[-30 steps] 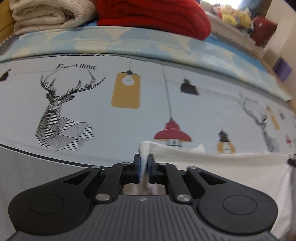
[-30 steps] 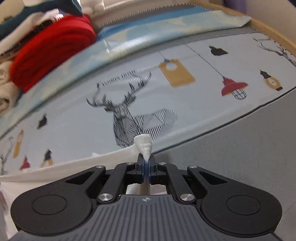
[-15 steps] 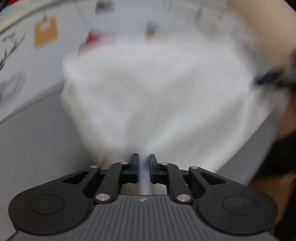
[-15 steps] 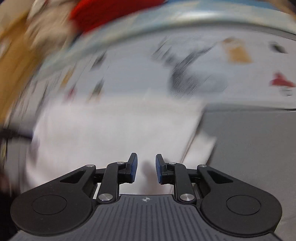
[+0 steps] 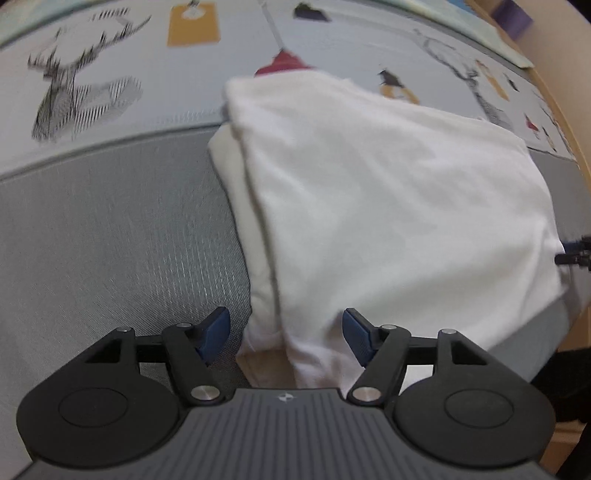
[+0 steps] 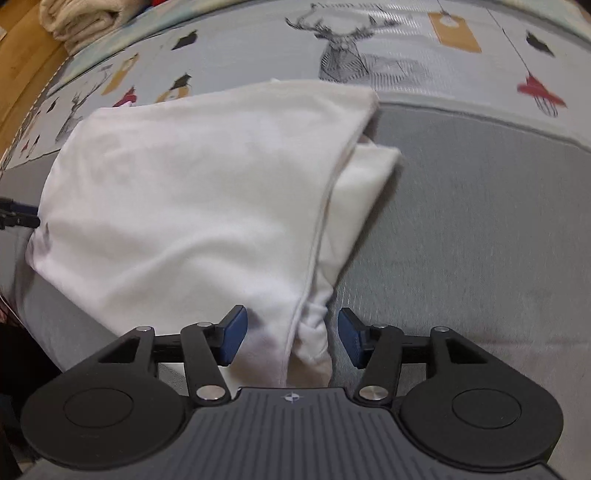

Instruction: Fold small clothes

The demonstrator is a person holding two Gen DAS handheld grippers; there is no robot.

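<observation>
A white garment (image 5: 388,192) lies folded over on the grey bedcover, its top layer doubled toward me. My left gripper (image 5: 286,334) points down over the garment's near left corner. Its jaws are opening; cloth lies between the blue pads (image 5: 214,330) without being pressed. In the right wrist view the same white garment (image 6: 192,192) spreads left of centre, with an under layer sticking out at the right. My right gripper (image 6: 291,334) hangs over the near right corner, jaws opening, cloth loose between them. Each gripper's tips show at the other view's edge.
The bedcover (image 5: 110,229) is grey near me and printed with a deer (image 6: 351,48) and lamps farther off. A folded cream blanket (image 6: 77,18) sits at the far left by the wooden floor (image 6: 22,62). A dark sleeve (image 5: 569,380) shows at the right.
Both grippers carried the pinched white cloth toward me, tipped downward and let go. The garment now lies doubled over on the bed, and both pairs of jaws have spread apart.
</observation>
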